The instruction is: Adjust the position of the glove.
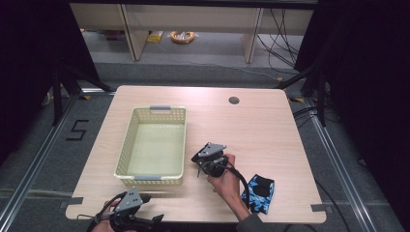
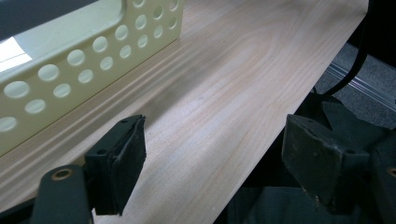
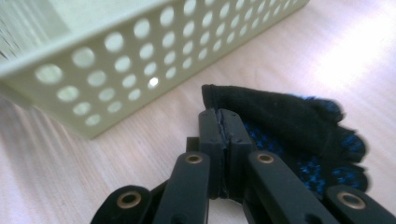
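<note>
From where I sit, the left gripper (image 1: 126,205) rests at the near edge of the table (image 1: 251,130), just near of the basket's (image 1: 153,145) near-left corner. Its jaws stand wide apart with nothing between them — bare wood and the table edge show in the gap in the left gripper view.

A little farther in and to the right, the right gripper (image 3: 223,126) is pinched closed on a black glove with blue dots (image 3: 299,126). In the right gripper view the two pads meet on the glove's near edge, close to its cuff, and the rest of the fabric spreads to the right of the jaws (whether it is lifted clear of the wood I cannot tell). In the high view the hand (image 1: 223,180) holding that gripper sits just right of the basket's near-right corner.

On the table's near-right part, beside that forearm, lies a black-and-blue patterned glove (image 1: 259,192).

Farther back, the pale yellow perforated basket sits left of centre, and beyond it, toward the far right, the table has a round cable hole (image 1: 234,100).
</note>
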